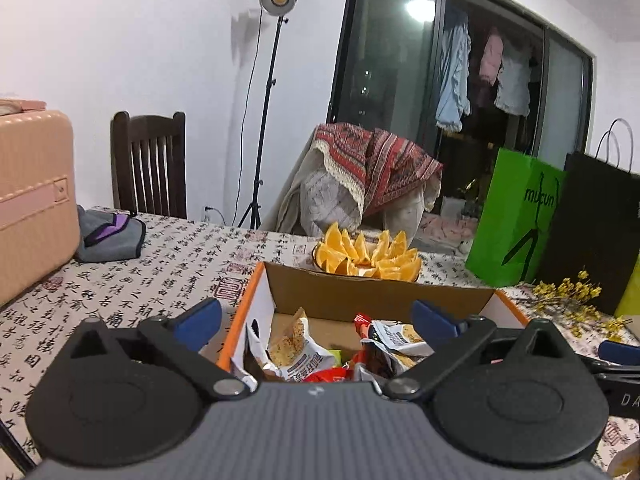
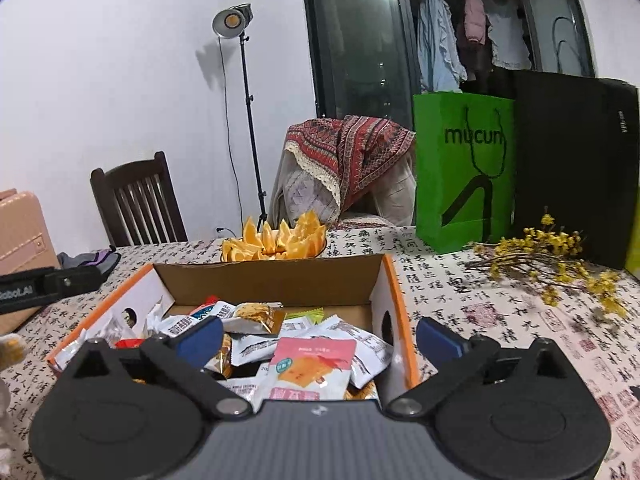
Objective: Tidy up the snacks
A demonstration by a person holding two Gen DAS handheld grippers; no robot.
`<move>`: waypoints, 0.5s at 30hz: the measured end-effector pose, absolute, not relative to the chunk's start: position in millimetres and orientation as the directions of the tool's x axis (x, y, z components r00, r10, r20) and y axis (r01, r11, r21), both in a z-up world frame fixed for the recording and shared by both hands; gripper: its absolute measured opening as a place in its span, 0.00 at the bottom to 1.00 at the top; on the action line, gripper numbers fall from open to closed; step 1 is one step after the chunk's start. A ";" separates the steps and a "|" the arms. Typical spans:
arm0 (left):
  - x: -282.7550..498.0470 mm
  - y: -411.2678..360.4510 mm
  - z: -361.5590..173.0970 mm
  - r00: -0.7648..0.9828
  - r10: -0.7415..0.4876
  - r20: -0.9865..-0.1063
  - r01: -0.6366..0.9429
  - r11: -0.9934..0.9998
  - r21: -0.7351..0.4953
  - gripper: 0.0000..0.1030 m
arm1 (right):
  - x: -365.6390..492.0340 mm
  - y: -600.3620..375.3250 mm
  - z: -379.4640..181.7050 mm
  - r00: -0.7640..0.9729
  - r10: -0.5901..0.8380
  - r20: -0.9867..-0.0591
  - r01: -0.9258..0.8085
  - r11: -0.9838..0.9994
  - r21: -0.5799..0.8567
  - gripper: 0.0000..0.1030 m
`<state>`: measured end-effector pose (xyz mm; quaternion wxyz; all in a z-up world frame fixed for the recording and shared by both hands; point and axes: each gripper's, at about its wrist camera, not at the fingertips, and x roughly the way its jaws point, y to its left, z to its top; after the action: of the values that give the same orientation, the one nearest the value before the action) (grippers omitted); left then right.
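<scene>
Over the cardboard box (image 2: 276, 280) of snack packets (image 2: 312, 364), both the left gripper (image 1: 316, 320) and right gripper (image 2: 320, 336) gape wide, empty; best single out one top packet and pinch its edge.

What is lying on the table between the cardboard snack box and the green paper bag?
In the right wrist view, that stretch of the tablecloth is bare. The cardboard snack box and green paper bag stand apart; the yellow flower sprigs lie farther right.

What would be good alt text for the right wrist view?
The open right gripper, holding nothing, hovers over a cardboard box full of snack packets on a calligraphy-print tablecloth. Behind the box are orange wedges, a green bag and yellow flowers.
</scene>
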<state>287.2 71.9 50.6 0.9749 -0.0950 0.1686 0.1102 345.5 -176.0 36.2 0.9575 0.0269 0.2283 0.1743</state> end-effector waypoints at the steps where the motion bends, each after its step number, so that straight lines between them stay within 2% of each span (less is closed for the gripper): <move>1: 280.3 72.5 52.5 0.924 0.177 -0.340 -0.240 0.959 -0.154 1.00 | 340.9 -179.0 38.3 0.837 0.347 -0.424 -0.320 0.938 0.135 1.00; 15: 144.6 53.0 58.7 0.971 0.083 -0.225 -0.115 0.985 -0.131 1.00 | 235.5 -219.5 47.1 0.837 0.394 -0.379 -0.360 0.919 0.160 1.00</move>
<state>144.6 53.0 58.7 0.9901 -0.0715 0.1103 0.0501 235.5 -219.5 47.1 0.9575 0.0410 0.2064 0.1970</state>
